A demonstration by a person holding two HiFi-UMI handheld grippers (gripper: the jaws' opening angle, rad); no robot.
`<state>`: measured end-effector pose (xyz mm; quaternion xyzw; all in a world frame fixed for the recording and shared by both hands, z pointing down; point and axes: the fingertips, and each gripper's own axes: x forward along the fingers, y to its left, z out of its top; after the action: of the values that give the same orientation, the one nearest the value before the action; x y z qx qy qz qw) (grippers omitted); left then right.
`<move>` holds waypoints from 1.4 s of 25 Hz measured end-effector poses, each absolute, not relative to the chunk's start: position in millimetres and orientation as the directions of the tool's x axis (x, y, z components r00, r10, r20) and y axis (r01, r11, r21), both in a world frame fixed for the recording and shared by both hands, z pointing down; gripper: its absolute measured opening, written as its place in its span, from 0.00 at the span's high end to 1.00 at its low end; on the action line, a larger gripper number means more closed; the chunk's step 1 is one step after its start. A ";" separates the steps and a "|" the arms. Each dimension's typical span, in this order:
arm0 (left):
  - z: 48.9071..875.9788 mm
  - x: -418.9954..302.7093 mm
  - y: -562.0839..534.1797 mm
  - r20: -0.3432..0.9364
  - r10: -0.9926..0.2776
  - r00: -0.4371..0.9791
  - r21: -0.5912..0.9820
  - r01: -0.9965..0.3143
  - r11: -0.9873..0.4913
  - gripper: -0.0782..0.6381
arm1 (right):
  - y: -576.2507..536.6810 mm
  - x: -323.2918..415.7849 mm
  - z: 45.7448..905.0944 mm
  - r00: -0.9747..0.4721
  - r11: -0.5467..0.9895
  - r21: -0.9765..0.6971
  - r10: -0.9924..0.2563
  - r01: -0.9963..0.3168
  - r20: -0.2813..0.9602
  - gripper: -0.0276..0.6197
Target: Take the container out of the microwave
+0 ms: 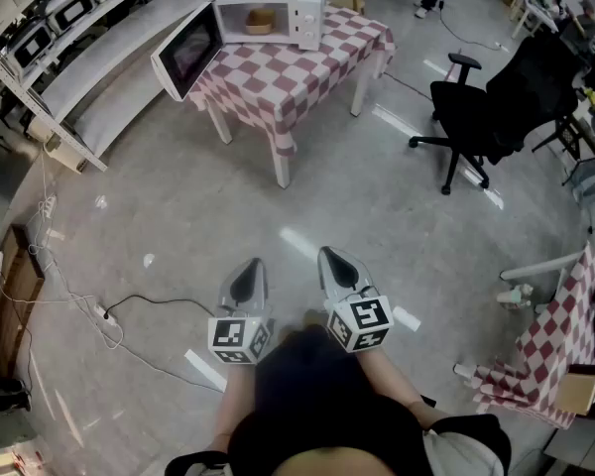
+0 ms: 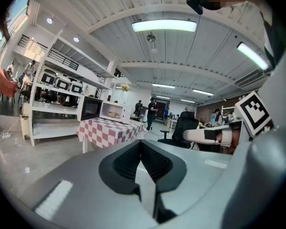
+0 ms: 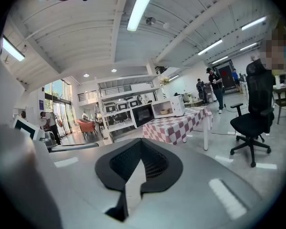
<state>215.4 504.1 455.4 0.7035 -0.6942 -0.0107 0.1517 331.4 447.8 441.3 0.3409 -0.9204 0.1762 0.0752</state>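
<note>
A white microwave (image 1: 268, 10) stands on a table with a red-and-white checked cloth (image 1: 297, 67), far ahead of me across the floor. Its door (image 1: 186, 53) hangs open to the left. Inside sits a small tan container (image 1: 259, 20). My left gripper (image 1: 246, 284) and right gripper (image 1: 339, 269) are held side by side low in the head view, far short of the table. Both are shut with nothing between the pads. The left gripper view shows its tips (image 2: 141, 142) meeting, with the microwave (image 2: 112, 110) small in the distance. The right gripper view shows the same of its tips (image 3: 142, 142) and the microwave (image 3: 169, 108).
A black office chair (image 1: 496, 107) stands to the right of the table. White shelving with more microwaves (image 1: 69, 28) runs along the left. A cable with a power strip (image 1: 104, 315) lies on the floor at left. Another checked table (image 1: 565, 335) is at far right. People stand in the background.
</note>
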 end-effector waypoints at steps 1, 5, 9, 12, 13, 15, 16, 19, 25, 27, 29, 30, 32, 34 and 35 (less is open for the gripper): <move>454.4 214.2 503.6 0.192 -0.981 0.034 0.229 -0.973 0.011 0.88 | 447.4 328.7 438.3 -0.759 0.710 -0.270 -0.601 -0.651 0.251 0.96; 450.1 211.8 496.9 0.174 -0.984 0.032 0.217 -0.976 0.007 0.88 | 441.7 321.4 426.7 -0.768 0.720 -0.265 -0.605 -0.641 0.212 0.96; 447.9 210.6 492.9 0.163 -0.986 0.023 0.204 -0.979 0.011 0.88 | 436.5 322.1 427.2 -0.761 0.709 -0.278 -0.613 -0.648 0.213 0.96; 448.1 212.9 493.1 0.163 -0.987 0.009 0.211 -0.977 0.025 0.88 | 432.9 326.2 429.9 -0.759 0.703 -0.286 -0.613 -0.651 0.219 0.96; 448.0 213.9 493.0 0.164 -0.987 0.007 0.211 -0.977 0.028 0.88 | 431.6 327.0 430.1 -0.759 0.703 -0.289 -0.613 -0.650 0.219 0.96; 447.0 214.7 492.5 0.163 -0.987 0.001 0.211 -0.977 0.034 0.88 | 429.0 327.0 429.5 -0.761 0.705 -0.289 -0.611 -0.648 0.217 0.96; 446.4 214.0 492.3 0.162 -0.987 -0.005 0.211 -0.977 0.040 0.88 | 428.2 326.1 429.2 -0.764 0.707 -0.289 -0.608 -0.645 0.217 0.96; 445.7 212.0 491.2 0.159 -0.987 -0.022 0.207 -0.977 0.055 0.88 | 428.3 322.2 431.3 -0.778 0.721 -0.291 -0.589 -0.628 0.218 0.96; 449.4 216.0 485.8 0.151 -0.987 -0.059 0.208 -0.974 0.090 0.88 | 424.8 320.3 439.6 -0.803 0.748 -0.293 -0.551 -0.596 0.227 0.96; 451.4 219.4 484.9 0.155 -0.986 -0.066 0.208 -0.973 0.098 0.88 | 424.1 322.9 441.7 -0.807 0.751 -0.296 -0.543 -0.591 0.232 0.96; 455.3 222.5 485.0 0.163 -0.984 -0.069 0.209 -0.973 0.103 0.88 | 423.7 326.3 445.1 -0.807 0.749 -0.300 -0.541 -0.591 0.239 0.96; 457.4 223.3 485.1 0.167 -0.983 -0.073 0.210 -0.972 0.108 0.88 | 423.5 328.0 447.3 -0.806 0.748 -0.302 -0.539 -0.591 0.243 0.96; 460.2 224.0 484.0 0.170 -0.982 -0.081 0.214 -0.970 0.117 0.88 | 422.0 330.4 451.0 -0.807 0.747 -0.305 -0.536 -0.590 0.249 0.96; 461.6 226.0 481.6 0.170 -0.982 -0.083 0.213 -0.970 0.119 0.88 | 419.3 332.4 454.0 -0.808 0.747 -0.309 -0.533 -0.589 0.251 0.96; 462.5 227.5 480.5 0.171 -0.982 -0.082 0.213 -0.970 0.119 0.88 | 418.1 333.5 455.6 -0.807 0.746 -0.310 -0.533 -0.589 0.254 0.96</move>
<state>227.5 480.5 462.5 0.6635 -0.7354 -0.0222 0.1362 333.5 418.1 455.6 0.3012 -0.9313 0.1907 0.0746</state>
